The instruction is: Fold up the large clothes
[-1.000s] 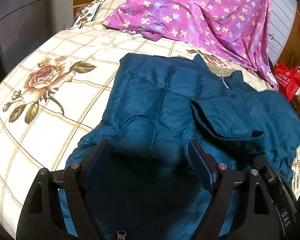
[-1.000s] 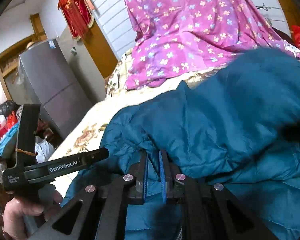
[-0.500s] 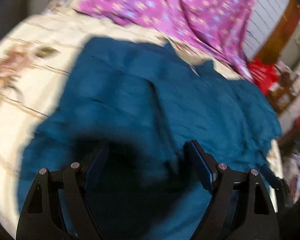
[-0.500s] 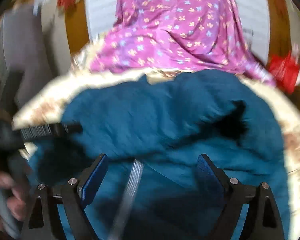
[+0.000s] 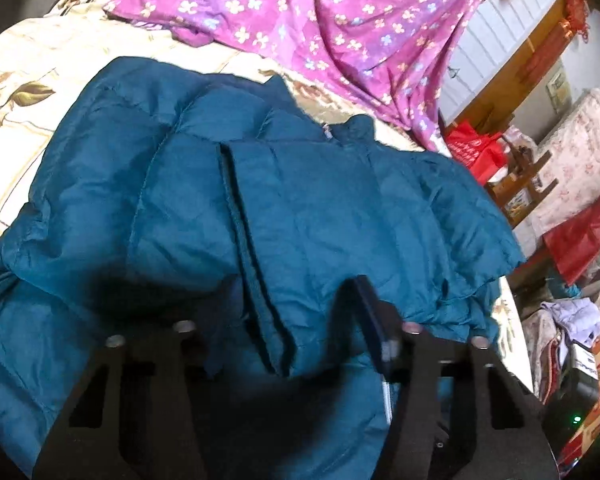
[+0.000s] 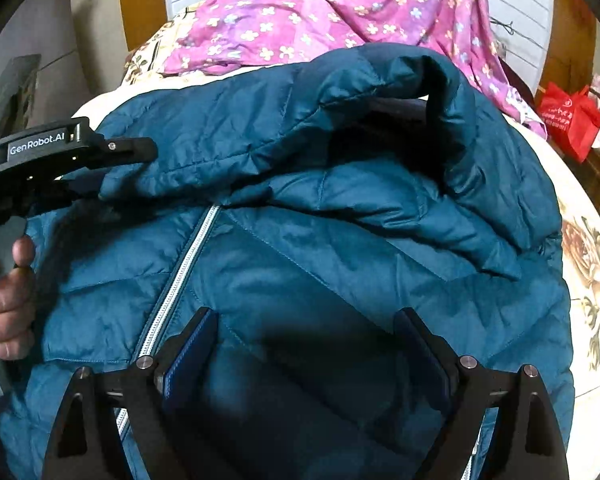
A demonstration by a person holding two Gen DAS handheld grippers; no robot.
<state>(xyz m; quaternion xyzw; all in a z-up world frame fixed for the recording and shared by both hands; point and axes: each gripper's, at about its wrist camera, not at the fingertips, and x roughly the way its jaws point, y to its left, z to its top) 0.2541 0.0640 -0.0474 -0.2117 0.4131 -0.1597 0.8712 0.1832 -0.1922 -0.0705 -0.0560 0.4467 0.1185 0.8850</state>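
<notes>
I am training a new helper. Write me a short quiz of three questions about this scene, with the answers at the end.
1. True or false: the right gripper has its jaws open above the teal jacket.
2. What lies behind the jacket on the bed? A) a purple flowered cloth B) a grey towel C) a black pillow
3. Fill in: the bag beside the bed, seen at the right edge in the right wrist view, is ____ in colour.
Key: 1 true; 2 A; 3 red.
</notes>
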